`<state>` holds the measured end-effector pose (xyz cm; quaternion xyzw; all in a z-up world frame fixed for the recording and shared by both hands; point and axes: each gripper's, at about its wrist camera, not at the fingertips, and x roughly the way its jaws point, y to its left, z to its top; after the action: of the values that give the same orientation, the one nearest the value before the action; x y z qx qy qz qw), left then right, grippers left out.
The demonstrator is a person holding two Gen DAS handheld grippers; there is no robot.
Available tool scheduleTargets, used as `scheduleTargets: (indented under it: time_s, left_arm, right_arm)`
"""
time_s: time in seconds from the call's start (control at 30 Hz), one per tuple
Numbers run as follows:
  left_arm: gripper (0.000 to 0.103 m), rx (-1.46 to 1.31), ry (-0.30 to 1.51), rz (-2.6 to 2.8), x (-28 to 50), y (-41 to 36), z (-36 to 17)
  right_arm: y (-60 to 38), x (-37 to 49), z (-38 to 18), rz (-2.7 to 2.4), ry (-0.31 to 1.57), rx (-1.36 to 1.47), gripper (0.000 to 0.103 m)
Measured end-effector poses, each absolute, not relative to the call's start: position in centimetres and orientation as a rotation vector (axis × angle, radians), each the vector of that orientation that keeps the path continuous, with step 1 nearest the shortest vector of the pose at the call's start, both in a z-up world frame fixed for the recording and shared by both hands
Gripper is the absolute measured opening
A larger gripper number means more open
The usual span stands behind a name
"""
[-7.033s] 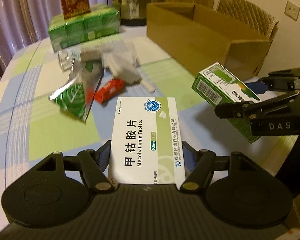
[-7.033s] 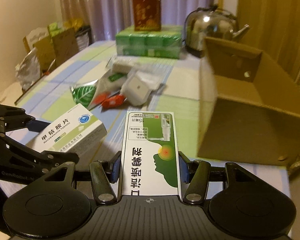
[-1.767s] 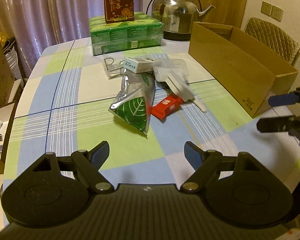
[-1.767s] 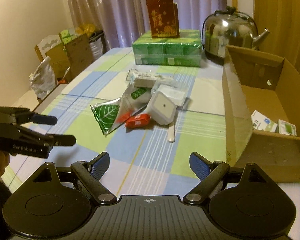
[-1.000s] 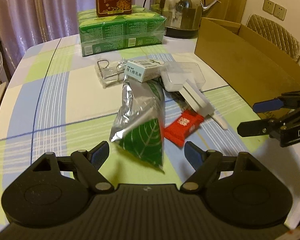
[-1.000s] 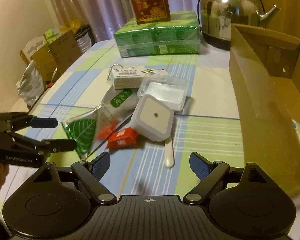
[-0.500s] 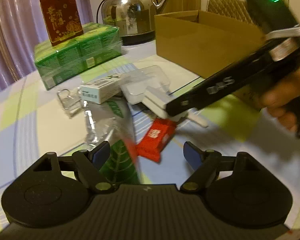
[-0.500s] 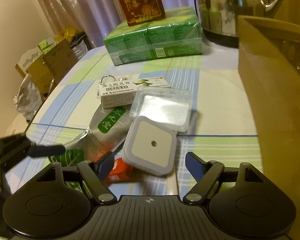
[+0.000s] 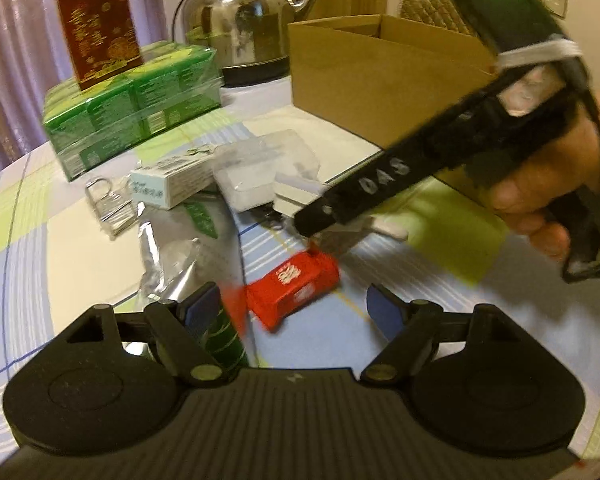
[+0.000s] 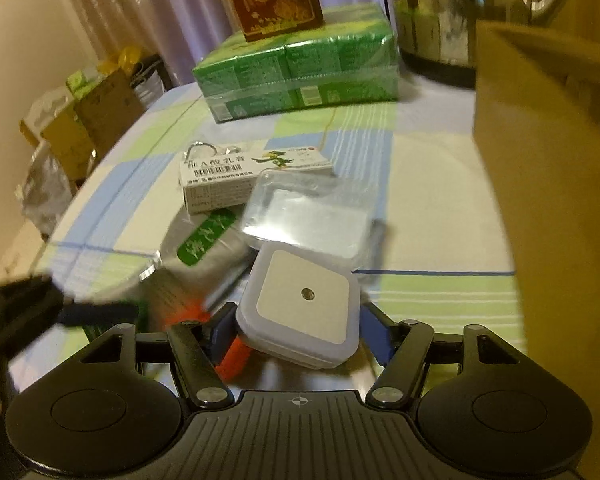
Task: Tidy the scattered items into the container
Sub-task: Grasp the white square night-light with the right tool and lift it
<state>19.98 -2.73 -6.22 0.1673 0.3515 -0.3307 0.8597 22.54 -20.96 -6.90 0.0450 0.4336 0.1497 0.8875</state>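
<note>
**Both grippers drop onto the pile**

Closing in from either side, the two grippers have come down low over the heap, where a second ago they hung back well above the table. The right gripper now has its jaws wide with the white square night light sitting between the fingers, seemingly not yet pinched. The left gripper is also spread wide, and the red snack wrapper lies just ahead of its fingertips, untouched. From where I stand, that looks like two picks about to start at once, so the tidy-up is part-way: the cardboard box stands open to the right, well apart from the pile.

The night light lies flat, face up, tilted corner-on to the jaws; being square, it has no real long axis. The red wrapper's long axis runs slantwise across the left gripper's opening, its far end towards the box. A silver leaf-print pouch, a white carton and a clear plastic tray remain to be cleared.
</note>
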Motion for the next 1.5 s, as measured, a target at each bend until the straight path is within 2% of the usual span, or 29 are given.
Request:
scheduleTargets:
  time_s: [0.17,0.37,0.53,0.6,0.67,0.8,1.03,1.1,1.27,1.43,1.5]
  left_arm:
    - [0.077,0.396,0.733,-0.732,20.6,-4.2,-7.0]
    - [0.075,0.354,0.815,-0.666,22.1,-5.1,-8.7]
    - [0.059,0.296,0.828,-0.620,22.7,-4.6,-9.5]
    - [0.040,0.287,0.823,-0.621,22.7,-4.4,-9.3]
    - [0.030,0.286,0.823,-0.628,22.5,-4.2,-9.2]
    - [0.021,0.302,0.830,-0.660,21.4,-4.2,-9.0]
    - [0.025,0.410,0.746,-0.685,20.1,-4.7,-8.1]
    - [0.038,0.395,0.742,-0.687,21.0,-4.8,-8.1]
    - [0.054,0.358,0.748,-0.726,23.0,-5.3,-8.8]
    - [0.053,0.378,0.778,-0.768,24.0,-6.1,-9.6]
    - [0.045,0.375,0.788,-0.777,23.8,-6.2,-9.7]
  right_arm:
    - [-22.1,20.0,-6.9,0.272,0.906,0.026,0.063]
    - [-21.9,18.0,-7.2,0.269,0.875,-0.051,0.063]
    - [-22.2,17.9,-7.4,0.269,0.870,-0.036,0.063]
    - [-22.2,17.8,-7.3,0.269,0.870,-0.035,0.063]
    - [-22.2,17.5,-7.2,0.272,0.868,-0.037,0.063]
    - [-22.3,16.6,-7.0,0.277,0.872,-0.039,0.063]
    - [-22.7,14.9,-6.9,0.286,0.872,-0.065,0.063]
    - [-22.4,14.5,-6.9,0.300,0.864,-0.102,0.064]
    - [-22.2,14.1,-7.4,0.311,0.846,-0.149,0.064]
    - [-22.4,14.0,-7.9,0.297,0.844,-0.138,0.067]
    - [-22.7,14.0,-7.9,0.297,0.846,-0.114,0.070]
